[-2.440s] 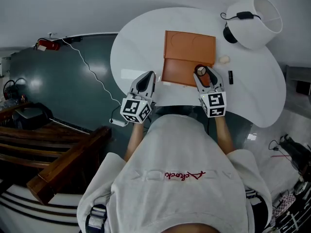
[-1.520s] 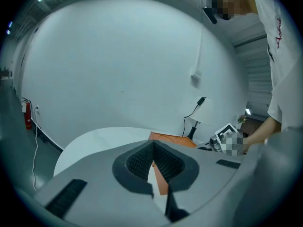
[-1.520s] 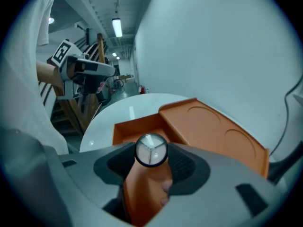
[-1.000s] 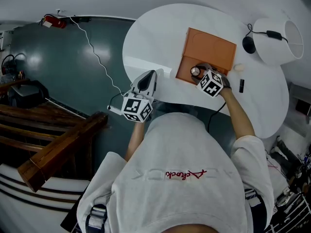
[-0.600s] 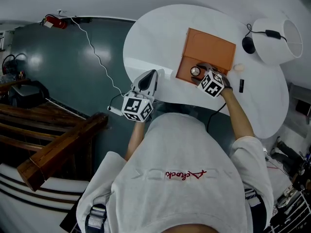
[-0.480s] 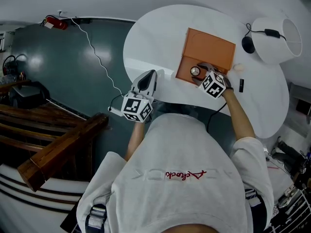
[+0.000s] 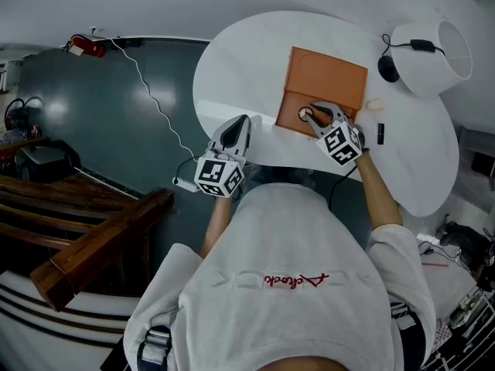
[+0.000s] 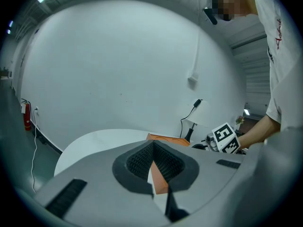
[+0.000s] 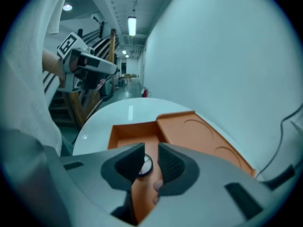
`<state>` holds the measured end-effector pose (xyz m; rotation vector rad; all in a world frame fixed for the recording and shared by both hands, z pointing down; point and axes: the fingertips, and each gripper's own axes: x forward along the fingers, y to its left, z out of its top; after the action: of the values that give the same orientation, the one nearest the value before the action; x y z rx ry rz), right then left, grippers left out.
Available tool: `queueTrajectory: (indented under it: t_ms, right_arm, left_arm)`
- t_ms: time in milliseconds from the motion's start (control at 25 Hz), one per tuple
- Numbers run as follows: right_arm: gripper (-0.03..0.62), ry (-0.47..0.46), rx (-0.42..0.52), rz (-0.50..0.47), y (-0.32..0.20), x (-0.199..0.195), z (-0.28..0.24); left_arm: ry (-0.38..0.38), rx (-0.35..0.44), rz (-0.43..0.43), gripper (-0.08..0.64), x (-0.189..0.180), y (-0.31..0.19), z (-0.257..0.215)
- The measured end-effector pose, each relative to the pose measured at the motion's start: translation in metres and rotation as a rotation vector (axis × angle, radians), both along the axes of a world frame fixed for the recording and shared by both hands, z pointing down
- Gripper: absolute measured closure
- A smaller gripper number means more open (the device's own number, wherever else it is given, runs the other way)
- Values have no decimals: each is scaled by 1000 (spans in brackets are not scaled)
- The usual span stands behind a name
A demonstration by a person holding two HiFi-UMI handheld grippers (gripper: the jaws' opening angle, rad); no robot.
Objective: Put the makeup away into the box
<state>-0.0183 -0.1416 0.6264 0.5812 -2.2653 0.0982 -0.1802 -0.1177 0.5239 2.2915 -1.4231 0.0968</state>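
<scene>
Small round jar (image 7: 303,115) lies in the orange box (image 7: 288,103), toward the box's left end in the head view, pale face up. Being round, it shows no long axis and no pointing direction. Box is open w/ its lid (image 7: 325,72) flat on the white bench (image 7: 247,60) behind it.

Right claw (image 7: 321,111) hangs above the box, tilted down, just beside the jar in the head view. In the right gripper view the jar shows thru the gap btw the jaws, lower down on the box floor. The jaws have just been closing and now stand partway apart, pads clear of the jar (nothing gripped).

Left claw (image 7: 244,120) is at the bench's near edge, well apart from the box, tips together, empty.

Out on the bench right of the box: a thin black tube (image 7: 380,133), long axis running away from the person, and a small beige lump (image 7: 375,105) just beyond it. A lamp (image 7: 433,45) is at the far right.
</scene>
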Motion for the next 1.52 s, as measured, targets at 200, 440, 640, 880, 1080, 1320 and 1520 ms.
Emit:
queueTrajectory:
  t_ms: [200,440,640,880,1080,1320,1520]
  right_arm:
    - [565,-107,94,143,-4,4,-32]
    - [571,-206,104,297,-8,19,-53]
    - [571,-355,122,529,-12,54,-82]
    - [571,-432,163,744,-3,113,-99]
    - [571,-417,202,913,20,172,-101]
    - [571,-373,218,1059,54,237,-95]
    - [571,-356,201,1121,78,264,-85]
  left_arm:
    - [1,9,20,551,8,-1,-4]
    - [4,16,57,551,22,-5,-7]
    - [11,25,121,551,46,-13,-10]
    - [19,39,225,551,90,-25,-16]
    - [28,45,351,551,137,-32,-19]
    - [37,40,472,551,192,-28,-19]
    - [35,29,533,551,222,-20,-15]
